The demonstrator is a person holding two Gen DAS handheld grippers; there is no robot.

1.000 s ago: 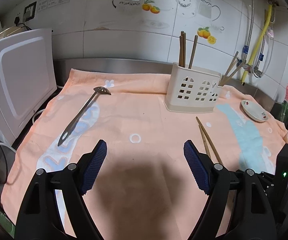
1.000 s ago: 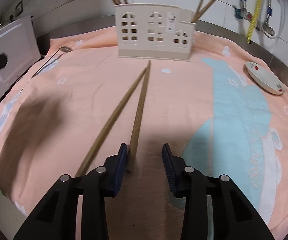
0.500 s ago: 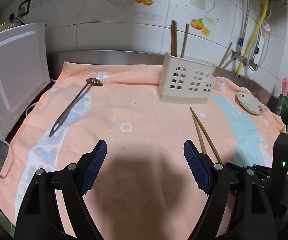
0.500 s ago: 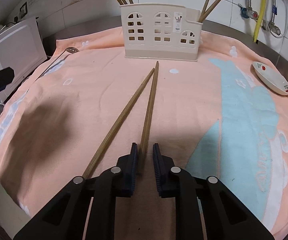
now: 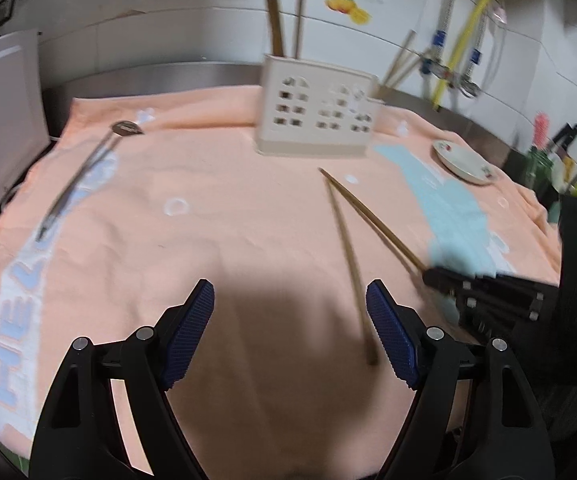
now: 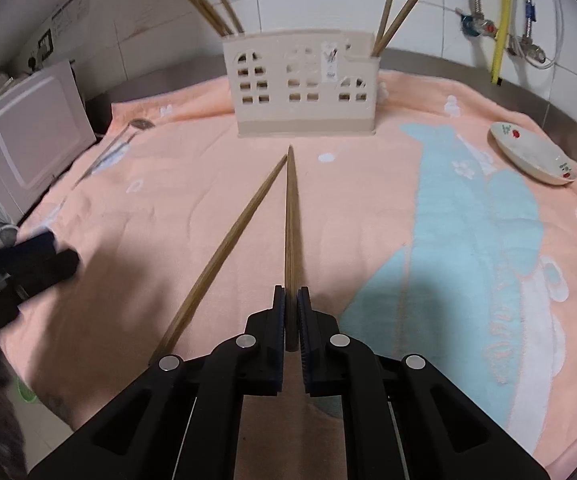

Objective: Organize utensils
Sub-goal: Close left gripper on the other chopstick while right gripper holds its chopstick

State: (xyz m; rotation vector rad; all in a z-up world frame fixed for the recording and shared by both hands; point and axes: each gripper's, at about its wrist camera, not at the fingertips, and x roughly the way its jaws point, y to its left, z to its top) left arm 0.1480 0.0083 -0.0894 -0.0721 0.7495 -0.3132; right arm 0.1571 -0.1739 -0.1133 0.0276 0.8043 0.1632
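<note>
Two wooden chopsticks lie on the peach towel (image 6: 368, 200) in front of the cream utensil holder (image 6: 304, 92). My right gripper (image 6: 291, 292) is shut on the near end of the right chopstick (image 6: 290, 220). The other chopstick (image 6: 232, 240) lies loose to its left. In the left wrist view my left gripper (image 5: 288, 292) hangs low over the towel, its jaws closing. The loose chopstick (image 5: 348, 264) ends just inside the right pad, untouched. The right gripper (image 5: 432, 276) shows at the right, holding its chopstick (image 5: 368, 216). A metal slotted spoon (image 5: 84, 172) lies far left.
Several chopsticks stand in the holder (image 5: 316, 120). A small white dish (image 6: 528, 152) sits on the towel at the right. A white microwave (image 6: 20, 136) stands at the left edge. Pipes and taps run along the tiled wall behind.
The right jaws closed onto the right chopstick's near end. My left gripper moved right and down, bringing the loose chopstick's end up beside its right pad.
</note>
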